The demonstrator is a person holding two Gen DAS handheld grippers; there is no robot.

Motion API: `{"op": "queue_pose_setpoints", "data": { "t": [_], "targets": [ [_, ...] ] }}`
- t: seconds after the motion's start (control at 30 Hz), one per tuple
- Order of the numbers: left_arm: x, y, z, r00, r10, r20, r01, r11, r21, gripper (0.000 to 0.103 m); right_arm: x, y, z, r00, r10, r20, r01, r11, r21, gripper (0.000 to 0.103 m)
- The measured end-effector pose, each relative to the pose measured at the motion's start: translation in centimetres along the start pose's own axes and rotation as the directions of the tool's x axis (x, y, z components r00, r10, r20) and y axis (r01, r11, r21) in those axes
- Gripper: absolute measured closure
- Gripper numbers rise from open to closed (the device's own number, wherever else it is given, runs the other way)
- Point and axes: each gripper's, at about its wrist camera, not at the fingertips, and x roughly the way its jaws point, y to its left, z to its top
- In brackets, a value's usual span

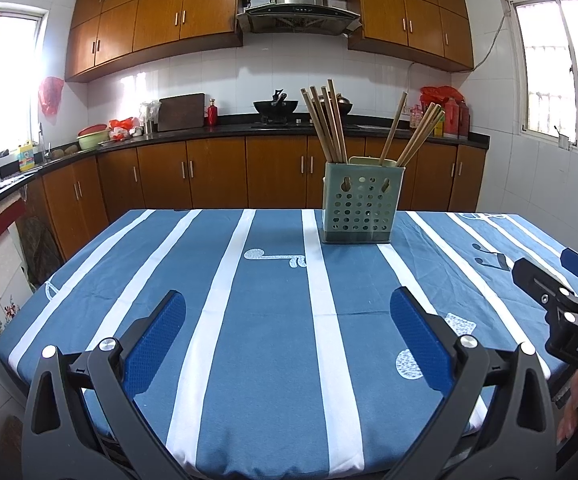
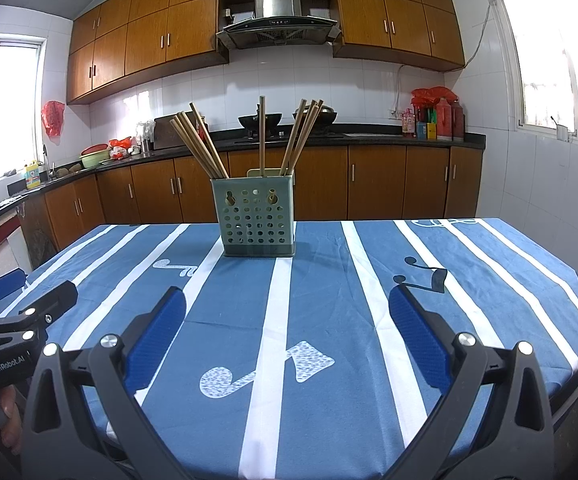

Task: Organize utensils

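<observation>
Long wooden chopsticks (image 2: 205, 146) stand in a pale green perforated plastic holder (image 2: 255, 218) toward the far side of the table, on the blue cloth with white stripes (image 2: 329, 420). They fan out in three lots: a bunch leaning left, a single one (image 2: 262, 136) near upright, a bunch (image 2: 301, 136) leaning right. I cannot tell how the holder is divided inside.

My left gripper (image 1: 287, 336) and right gripper (image 2: 287, 332) both hover low over the near cloth with jaws spread wide and nothing between them, well short of the holder.

I judge the sticks light, stiff and rather slick, so they would roll or pivot in a loose pinch. I would take one on the upper shaft, above the rim, square across the blue pads (image 2: 419, 340), and draw it out along its own lean. The holder looks light enough to tip, so my other gripper may need to steady its wall.
</observation>
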Motion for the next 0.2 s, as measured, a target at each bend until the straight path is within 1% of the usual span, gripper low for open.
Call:
{"op": "queue_pose_setpoints", "data": {
  "t": [0.2],
  "targets": [
    [0.04,0.21,0.08,1.000,-0.005,-0.007,0.005,1.000,-0.006,0.002,0.05,0.03,-0.08,1.000,0.001,-0.002,-0.001,1.000,0.000,0.004]
  ]
}}
